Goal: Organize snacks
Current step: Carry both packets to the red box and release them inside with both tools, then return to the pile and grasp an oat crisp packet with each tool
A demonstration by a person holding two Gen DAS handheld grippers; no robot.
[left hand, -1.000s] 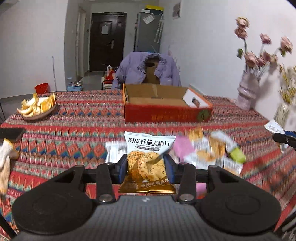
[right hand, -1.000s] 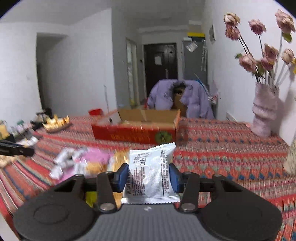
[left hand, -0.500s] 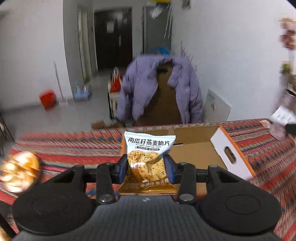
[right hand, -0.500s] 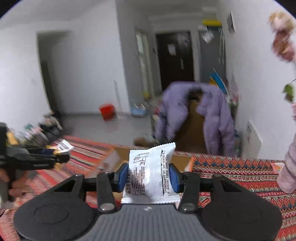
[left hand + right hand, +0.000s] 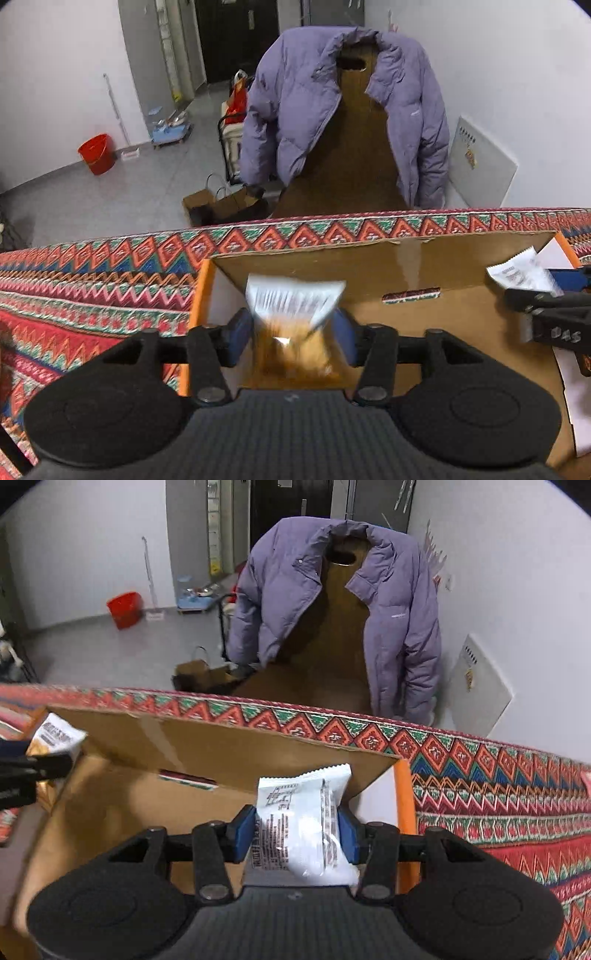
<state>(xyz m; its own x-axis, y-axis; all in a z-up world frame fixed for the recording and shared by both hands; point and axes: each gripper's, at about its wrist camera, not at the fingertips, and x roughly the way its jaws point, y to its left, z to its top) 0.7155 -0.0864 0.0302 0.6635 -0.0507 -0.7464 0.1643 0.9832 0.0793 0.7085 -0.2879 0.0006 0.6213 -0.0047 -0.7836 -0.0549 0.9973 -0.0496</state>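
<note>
A home: purple jacket [image 5: 343, 107] over chair, patterned tablecloth [image 5: 498, 797], red bucket [image 5: 96, 153].

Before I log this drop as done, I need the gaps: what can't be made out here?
- Left wrist view: orange snack packet is motion-blurred, so its print is unreadable and whether the left gripper has released it is unclear.
- Both views: cardboard box floor is partly hidden by the grippers.
- Right wrist view: white snack packet print is too small.

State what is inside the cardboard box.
The cardboard box shows only bare brown floor; both snack packets hang above it in tongs. The tongs hide its near part.
</note>
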